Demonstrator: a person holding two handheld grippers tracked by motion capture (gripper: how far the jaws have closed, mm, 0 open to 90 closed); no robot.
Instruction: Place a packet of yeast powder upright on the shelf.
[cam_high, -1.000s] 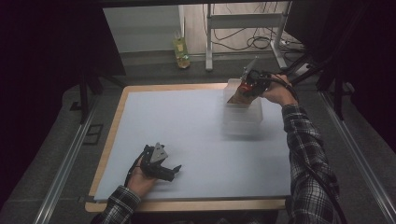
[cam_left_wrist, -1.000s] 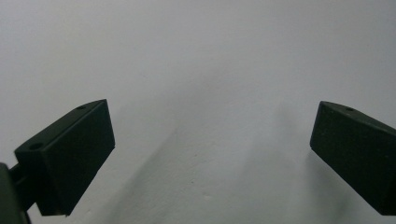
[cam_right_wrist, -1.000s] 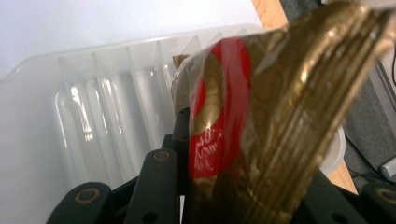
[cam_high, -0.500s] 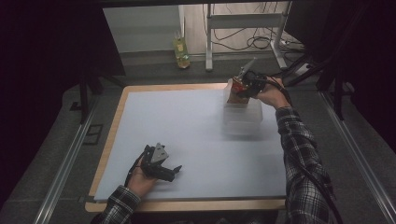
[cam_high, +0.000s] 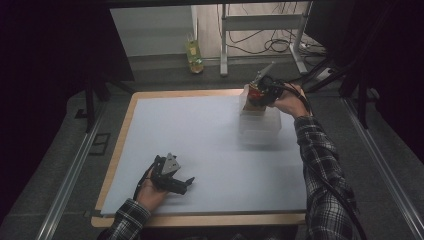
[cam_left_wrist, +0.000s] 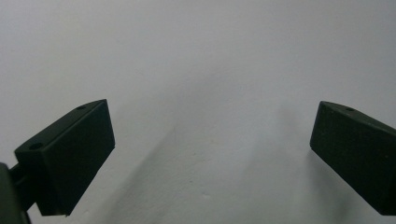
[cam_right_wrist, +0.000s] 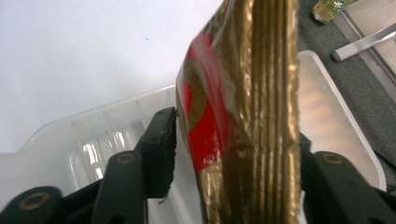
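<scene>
The right gripper (cam_high: 255, 95) stood at the far right of the table (cam_high: 200, 145), over a clear bin (cam_high: 260, 125), with a gold-and-red packet (cam_right_wrist: 243, 116) upright between its jaws. The packet's long axis ran along the jaws, its lower end down in the bin. The jaws had just been opening: in the right gripper view the left pad (cam_right_wrist: 161, 144) stood just clear of the packet's red face, while the right pad lay behind the gold edge, contact there not to be told. The packet thus appeared released or nearly so, leaning inside the bin. The left gripper (cam_high: 172, 180) rested on the near left of the table, jaws wide and empty, well apart from the bin; the right hand was plainly the nearer
</scene>
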